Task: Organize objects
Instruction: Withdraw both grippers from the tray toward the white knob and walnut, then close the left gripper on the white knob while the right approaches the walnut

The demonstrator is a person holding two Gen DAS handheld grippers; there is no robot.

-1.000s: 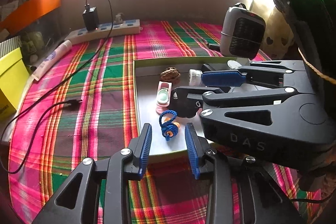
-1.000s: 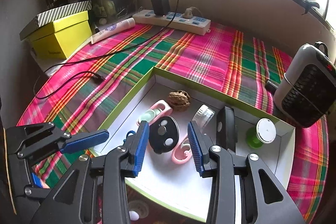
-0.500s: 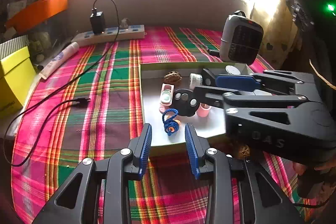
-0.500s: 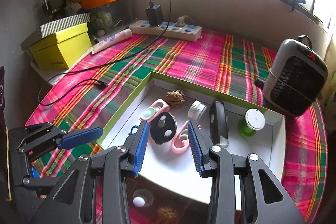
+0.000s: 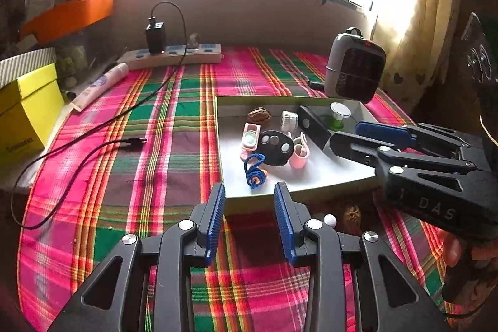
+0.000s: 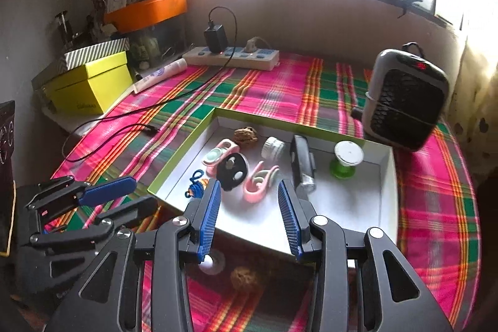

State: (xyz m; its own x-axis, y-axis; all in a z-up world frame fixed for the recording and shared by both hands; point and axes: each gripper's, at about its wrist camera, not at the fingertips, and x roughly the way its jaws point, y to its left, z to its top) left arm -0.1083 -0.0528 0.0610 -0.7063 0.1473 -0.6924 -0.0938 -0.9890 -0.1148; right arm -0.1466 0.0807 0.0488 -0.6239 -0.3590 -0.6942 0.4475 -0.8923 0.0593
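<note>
We hold left gripper [image 5: 249, 192] and right gripper [image 6: 249, 192] parted, empty; tray [image 6: 358, 204] contains black disc [image 6: 232, 171]; walnut [image 6: 242, 277] outside.

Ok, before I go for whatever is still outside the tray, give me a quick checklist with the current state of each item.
1. Right gripper open and empty: ok.
2. Left gripper open and empty: ok.
3. Loose things on the cloth in front of the tray: a walnut and a small white ball lie there: not ok, still to be put away.
4. Free floor in the tray for them: bare white area near the front right: ok.
5. Walnut clear of the tray wall for a grip: cannot tell, it sits in shadow.
6. Grippers apart from each other: ok, the left is off to the side.
</note>
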